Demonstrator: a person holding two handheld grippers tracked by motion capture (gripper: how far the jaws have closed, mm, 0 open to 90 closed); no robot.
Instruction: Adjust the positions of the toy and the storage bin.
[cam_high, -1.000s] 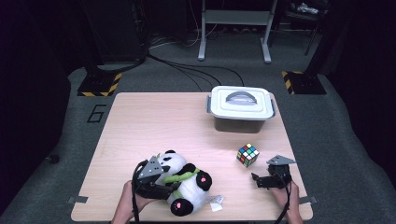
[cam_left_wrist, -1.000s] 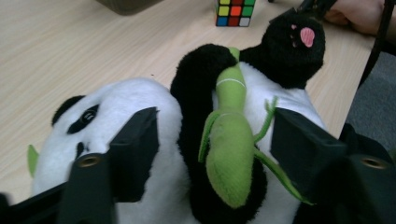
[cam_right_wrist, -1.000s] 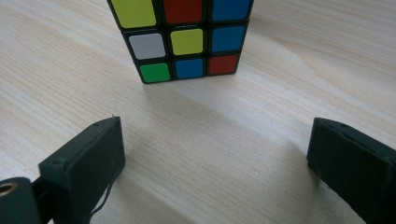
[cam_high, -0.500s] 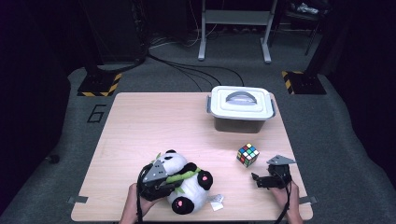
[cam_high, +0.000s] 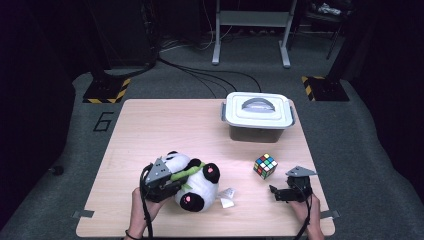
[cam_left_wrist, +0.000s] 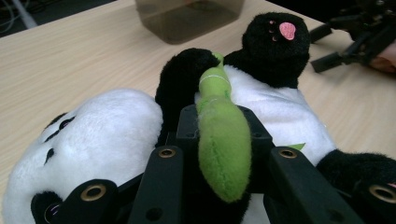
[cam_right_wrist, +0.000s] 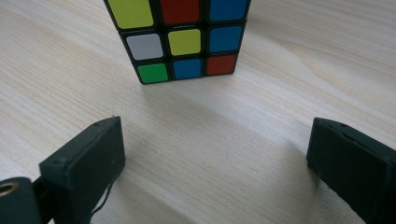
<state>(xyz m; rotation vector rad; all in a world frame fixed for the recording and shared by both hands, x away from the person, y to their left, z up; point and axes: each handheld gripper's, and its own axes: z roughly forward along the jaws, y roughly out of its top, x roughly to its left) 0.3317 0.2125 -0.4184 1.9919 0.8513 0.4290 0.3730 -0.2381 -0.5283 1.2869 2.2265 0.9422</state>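
A black and white plush panda (cam_high: 202, 181) lies on its side at the near left of the wooden table (cam_high: 165, 125), with a green plush stalk (cam_left_wrist: 223, 140) across its chest. My left gripper (cam_high: 179, 176) is shut on the panda; its jaws (cam_left_wrist: 224, 144) squeeze the body on either side of the stalk. A colour puzzle cube (cam_high: 265, 165) stands at the near right. My right gripper (cam_high: 274, 192) rests low just in front of it, open. The cube (cam_right_wrist: 180, 37) is beyond its fingertips and nothing is between the jaws (cam_right_wrist: 215, 158).
A grey lidded plastic box (cam_high: 258, 115) stands at the far right of the table. A small white tag (cam_high: 227, 196) lies beside the panda's foot. The table's front edge runs just below both hands. The floor around has cables and a metal stand.
The left gripper's jaws have closed on the panda, and the plush has shifted a little with it. The right gripper and the cube have stayed in place.
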